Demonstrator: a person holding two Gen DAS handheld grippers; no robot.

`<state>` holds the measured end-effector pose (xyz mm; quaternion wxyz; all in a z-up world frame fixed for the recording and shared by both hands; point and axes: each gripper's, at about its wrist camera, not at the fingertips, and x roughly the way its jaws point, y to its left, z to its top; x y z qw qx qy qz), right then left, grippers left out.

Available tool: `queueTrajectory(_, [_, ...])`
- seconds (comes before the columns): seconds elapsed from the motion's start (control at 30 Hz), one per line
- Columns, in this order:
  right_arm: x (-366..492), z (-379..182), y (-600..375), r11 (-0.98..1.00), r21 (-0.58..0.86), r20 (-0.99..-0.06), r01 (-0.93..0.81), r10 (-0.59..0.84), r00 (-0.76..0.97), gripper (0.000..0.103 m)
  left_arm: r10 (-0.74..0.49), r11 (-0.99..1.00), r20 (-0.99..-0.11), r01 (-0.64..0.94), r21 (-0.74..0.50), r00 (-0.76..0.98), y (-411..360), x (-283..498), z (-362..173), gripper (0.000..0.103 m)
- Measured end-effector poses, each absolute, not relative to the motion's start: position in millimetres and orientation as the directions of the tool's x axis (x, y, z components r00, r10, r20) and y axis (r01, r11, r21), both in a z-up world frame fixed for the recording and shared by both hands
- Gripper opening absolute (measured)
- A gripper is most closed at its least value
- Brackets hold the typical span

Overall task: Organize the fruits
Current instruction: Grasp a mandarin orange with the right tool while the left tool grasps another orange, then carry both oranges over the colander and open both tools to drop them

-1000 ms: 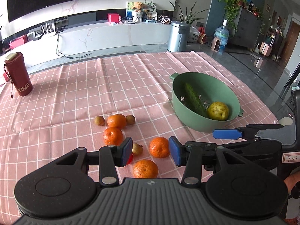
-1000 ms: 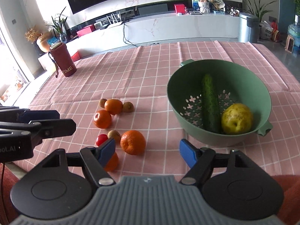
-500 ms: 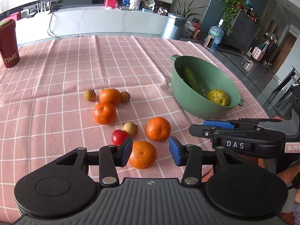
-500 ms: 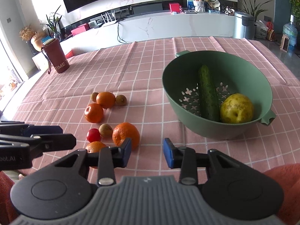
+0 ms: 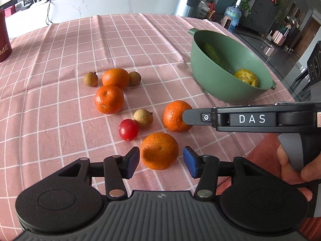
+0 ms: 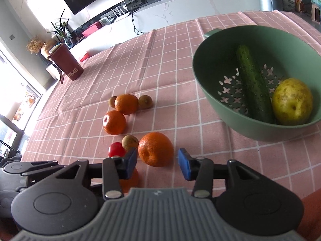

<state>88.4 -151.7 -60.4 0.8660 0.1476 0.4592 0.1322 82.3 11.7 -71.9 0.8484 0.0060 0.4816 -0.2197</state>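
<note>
Left gripper (image 5: 161, 161) spread wide around the nearest tangerine (image 5: 159, 150) on the pink cloth (image 5: 60, 46), right gripper (image 6: 157, 160) likewise unclenched around its neighbour (image 6: 155, 149): light, soft-skinned, round, probably best pinched gently across the middle.

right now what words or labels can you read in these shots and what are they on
"DAS": white letters on the side of the right gripper, seen from the left wrist view.
"TIME": white letters on the dark red cup; a further letter is cut off by its curve.
"ME": the same cup at the left wrist view's edge, partly cropped.
Background labels on the counter are too small to read.
</note>
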Motion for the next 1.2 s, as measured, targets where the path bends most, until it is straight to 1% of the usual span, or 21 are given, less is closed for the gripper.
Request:
queueTrajectory(0.13, [91.4, -63.0, -144.3, 0.932, 0.347, -0.765, -0.102, 0.345, 0.545, 0.047, -0.353, 0.907, -0.830, 0.374, -0.192, 0.431, 7.1, 85.2, -77.5, 0.059])
queueTrajectory(0.3, [99.5, -70.7, -143.9, 0.930, 0.355, -0.777, -0.092, 0.348, 0.524, 0.048, -0.338, 0.912, -0.839, 0.367, -0.181, 0.426, 2.8, 88.9, -82.8, 0.059])
queueTrajectory(0.37, [103.4, -74.1, -144.9, 0.927, 0.365, -0.780, -0.082, 0.353, 0.517, 0.049, -0.339, 0.917, -0.840, 0.350, -0.193, 0.425, 5.2, 91.3, -84.3, 0.058])
queueTrajectory(0.43, [107.5, -77.2, -145.2, 0.921, 0.382, -0.777, -0.075, 0.364, 0.513, 0.050, -0.354, 0.916, -0.835, 0.338, -0.218, 0.421, 7.8, 92.4, -84.9, 0.054])
queueTrajectory(0.6, [116.8, -82.4, -137.3, 0.908, 0.410, -0.767, -0.079, 0.391, 0.508, 0.050, -0.377, 0.915, -0.824, 0.309, -0.260, 0.423, 13.8, 92.9, -86.2, 0.052])
queueTrajectory(0.63, [118.0, -83.2, -134.7, 0.911, 0.404, -0.770, -0.084, 0.389, 0.505, 0.044, -0.380, 0.914, -0.822, 0.307, -0.265, 0.424, 14.7, 92.7, -86.4, 0.052])
queueTrajectory(0.7, [118.0, -83.0, -130.6, 0.918, 0.385, -0.774, -0.097, 0.378, 0.508, 0.042, -0.383, 0.914, -0.820, 0.307, -0.267, 0.426, 15.5, 91.8, -86.0, 0.051])
queueTrajectory(0.97, [113.5, -79.8, -133.0, 0.919, 0.380, -0.769, -0.103, 0.376, 0.518, 0.040, -0.363, 0.921, -0.818, 0.303, -0.243, 0.447, 13.7, 88.3, -83.2, 0.050])
queueTrajectory(1.2, [92.3, -61.2, -139.0, 0.918, 0.379, -0.728, -0.121, 0.376, 0.573, 0.039, -0.369, 0.927, -0.787, 0.257, -0.272, 0.495, 19.8, 76.6, -62.9, 0.050])
